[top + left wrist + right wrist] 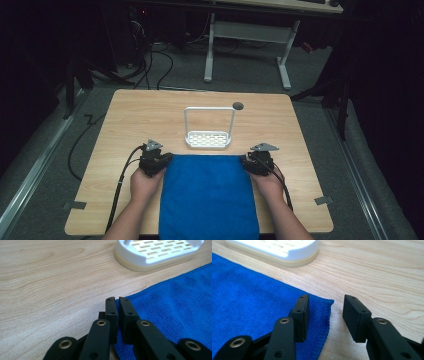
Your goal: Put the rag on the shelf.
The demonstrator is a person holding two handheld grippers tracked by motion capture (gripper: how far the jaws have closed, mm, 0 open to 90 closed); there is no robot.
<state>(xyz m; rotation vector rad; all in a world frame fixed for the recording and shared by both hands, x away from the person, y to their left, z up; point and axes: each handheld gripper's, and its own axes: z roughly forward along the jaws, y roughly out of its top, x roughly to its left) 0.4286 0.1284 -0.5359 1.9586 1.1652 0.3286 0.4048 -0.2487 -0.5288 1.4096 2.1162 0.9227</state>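
The blue cloth (209, 195) lies flat on the near middle of the desk (130, 120), its near edge hanging over the desk's front edge and its far edge just short of the white rack (207, 139). It looks like a soft, napped microfibre towel: light, limp and not fragile, likely to sag and fold wherever it is not supported, and with enough pile to give the pads grip rather than slip. Judged from this, the best places to take hold are the 2 far corners, pinching the hemmed edge so that the cloth lifts evenly and does not bunch. The left hand-held gripper (117, 300) sits at the far left corner with its jaws pressed nearly together, and the left gripper view shows a thin strip of blue edge caught between them, so it appears to be holding that corner. The right hand-held gripper (325, 315) is at the far right corner with its jaws standing apart; in the right gripper view 1 jaw rests over the cloth and the other over bare wood, the corner's hem lying between them, not yet pinched. The rack's tall wire handle stands upright just beyond, so a lifted cloth could brush it.
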